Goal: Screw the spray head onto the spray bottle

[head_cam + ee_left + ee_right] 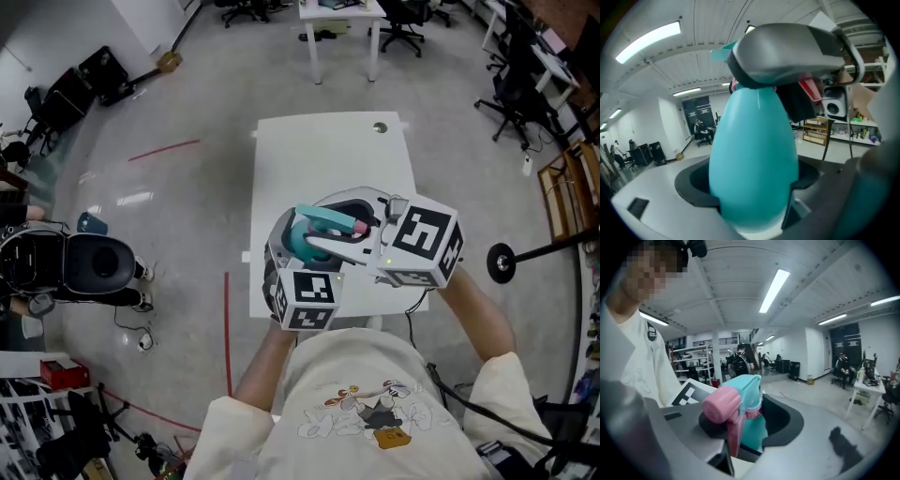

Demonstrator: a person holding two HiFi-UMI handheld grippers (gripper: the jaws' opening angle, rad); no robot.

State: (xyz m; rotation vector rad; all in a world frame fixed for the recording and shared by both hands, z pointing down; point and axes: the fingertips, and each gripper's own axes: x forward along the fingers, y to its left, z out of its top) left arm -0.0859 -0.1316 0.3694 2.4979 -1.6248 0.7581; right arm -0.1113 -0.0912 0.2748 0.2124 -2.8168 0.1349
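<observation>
A teal egg-shaped spray bottle point(754, 159) stands upright between the jaws of my left gripper point(754, 206), which is shut on its body. In the head view both grippers meet above the near half of the white table point(328, 150), the left gripper point(298, 251) low and the right gripper point(342, 239) coming in from the right. The spray head point(740, 404), teal with a pink nozzle point(721, 405), trigger and collar, sits on the bottle's neck. My right gripper point(740, 446) is shut on it. Its grey jaw covers the bottle's top in the left gripper view.
The table has a small round hole point(379, 127) near its far edge. A black office chair point(94, 264) stands on the floor to the left, a black round-based stand point(502, 262) to the right. More desks and chairs point(403, 23) are at the back.
</observation>
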